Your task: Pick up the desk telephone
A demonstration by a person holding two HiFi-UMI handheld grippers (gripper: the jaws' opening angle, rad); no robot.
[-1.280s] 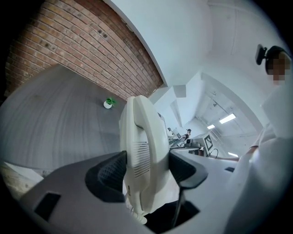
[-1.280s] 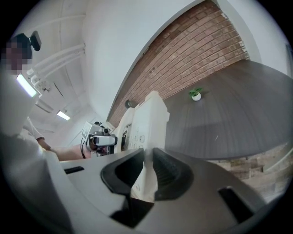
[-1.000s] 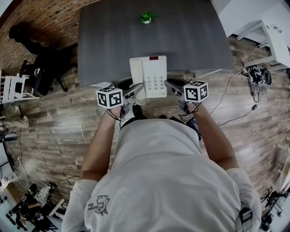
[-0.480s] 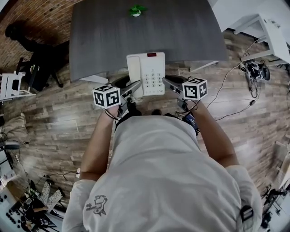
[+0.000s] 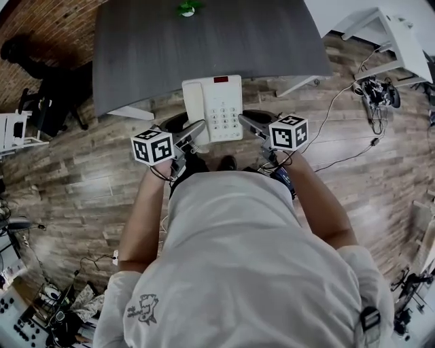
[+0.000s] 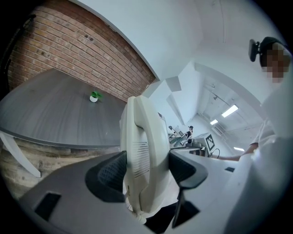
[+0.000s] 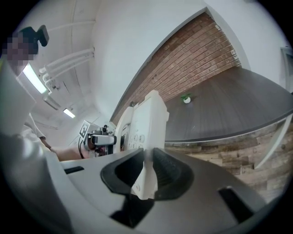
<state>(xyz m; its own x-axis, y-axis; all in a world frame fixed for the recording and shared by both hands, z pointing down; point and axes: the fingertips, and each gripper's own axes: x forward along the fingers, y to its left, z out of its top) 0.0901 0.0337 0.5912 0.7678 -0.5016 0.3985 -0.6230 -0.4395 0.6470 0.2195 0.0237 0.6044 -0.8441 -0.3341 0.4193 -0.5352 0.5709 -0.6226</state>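
Desk telephone (image 5: 212, 109) in the air, gripped both sides
Left claw (image 5: 196, 130) clamps its handset side, right claw (image 5: 246, 123) pinches the opposite edge.

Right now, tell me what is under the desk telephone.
The desk telephone hangs between the left gripper and right gripper, over plank floor near the table edge. Its underside is covered.

Grey table (image 5: 170, 54); green plant (image 5: 187, 9)
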